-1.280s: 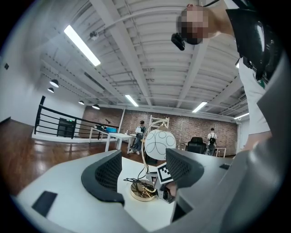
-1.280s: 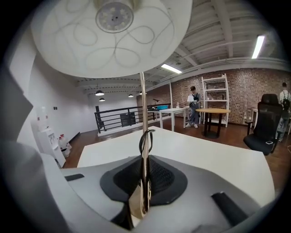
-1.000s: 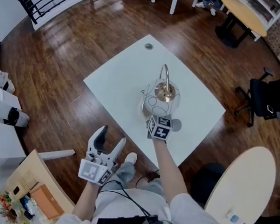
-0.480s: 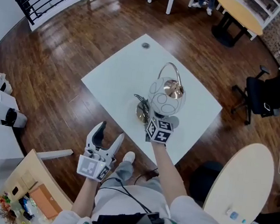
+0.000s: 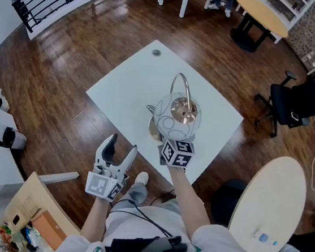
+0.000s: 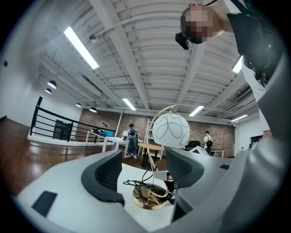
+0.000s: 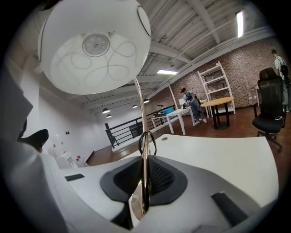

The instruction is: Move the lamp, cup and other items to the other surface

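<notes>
A dark wooden floor [image 5: 69,55] surrounds a white square bench [image 5: 123,84]. Above the bench's near corner stands the lamp [image 5: 177,115], upright, its white globe shade [image 7: 95,45] hanging from a curved gold stem [image 5: 180,85]. Its round gold base [image 6: 150,200] sits low over the bench top; whether they touch I cannot tell. The right hand-held gripper [image 7: 144,182] is clamped tight on the thin stem, below the shade. The left hand-held gripper [image 5: 122,145] hovers off the bench's near edge over the floor, jaws apart and nothing between them. A black cord [image 6: 145,185] lies coiled on the base. A small grey disc [image 5: 156,52] sits near the bench's far corner.
</notes>
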Demonstrator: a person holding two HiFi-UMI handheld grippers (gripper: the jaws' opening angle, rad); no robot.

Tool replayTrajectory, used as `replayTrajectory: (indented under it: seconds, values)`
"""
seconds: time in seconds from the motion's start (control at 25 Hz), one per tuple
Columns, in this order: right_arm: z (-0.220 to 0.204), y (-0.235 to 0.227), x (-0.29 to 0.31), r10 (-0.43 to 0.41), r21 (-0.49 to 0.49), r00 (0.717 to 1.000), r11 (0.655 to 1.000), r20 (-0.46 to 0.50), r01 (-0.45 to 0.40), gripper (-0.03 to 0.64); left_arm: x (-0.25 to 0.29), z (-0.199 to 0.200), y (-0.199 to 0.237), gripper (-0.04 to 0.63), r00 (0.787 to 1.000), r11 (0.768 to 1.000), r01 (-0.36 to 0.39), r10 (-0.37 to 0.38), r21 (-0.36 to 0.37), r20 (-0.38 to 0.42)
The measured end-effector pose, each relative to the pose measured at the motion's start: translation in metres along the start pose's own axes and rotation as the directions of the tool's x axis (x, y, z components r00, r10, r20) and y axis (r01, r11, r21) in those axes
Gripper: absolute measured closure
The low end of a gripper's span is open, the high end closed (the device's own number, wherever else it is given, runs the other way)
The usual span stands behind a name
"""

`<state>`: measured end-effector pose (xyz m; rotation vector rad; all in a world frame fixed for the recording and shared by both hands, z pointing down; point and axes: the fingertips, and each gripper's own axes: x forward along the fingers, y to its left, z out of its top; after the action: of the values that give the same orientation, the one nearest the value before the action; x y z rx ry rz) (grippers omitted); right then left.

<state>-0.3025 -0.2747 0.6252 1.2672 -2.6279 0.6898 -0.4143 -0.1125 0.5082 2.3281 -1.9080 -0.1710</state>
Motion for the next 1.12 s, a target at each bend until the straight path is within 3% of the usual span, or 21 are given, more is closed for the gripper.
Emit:
replayTrajectory:
  seconds: [0.28,0.48,0.84,1.12]
  values:
    - [-0.004,0.014,-0.052,0.027,0.061,1.000,0.998,-0.010,-0.026,0.557,0.003,0.002,0.009,0.298,1.000,1.000,-0.009,0.009,-0.019,0.009]
    - [0.005,0.003,-0.091,-0.005,0.071,1.000,0.997,0.030,0.003,0.557,0.010,0.006,0.002,0.297,1.000,1.000,0.025,-0.025,-0.011,0.017]
    - [0.013,-0.039,-0.167,-0.137,0.130,0.984,0.984,0.115,0.122,0.557,0.039,0.001,-0.064,0.297,0.980,0.980,0.199,-0.199,-0.005,0.000]
    - [0.030,-0.083,-0.239,-0.292,0.185,0.937,0.948,0.194,0.257,0.557,0.066,0.001,-0.133,0.297,0.926,0.926,0.377,-0.377,0.003,-0.008]
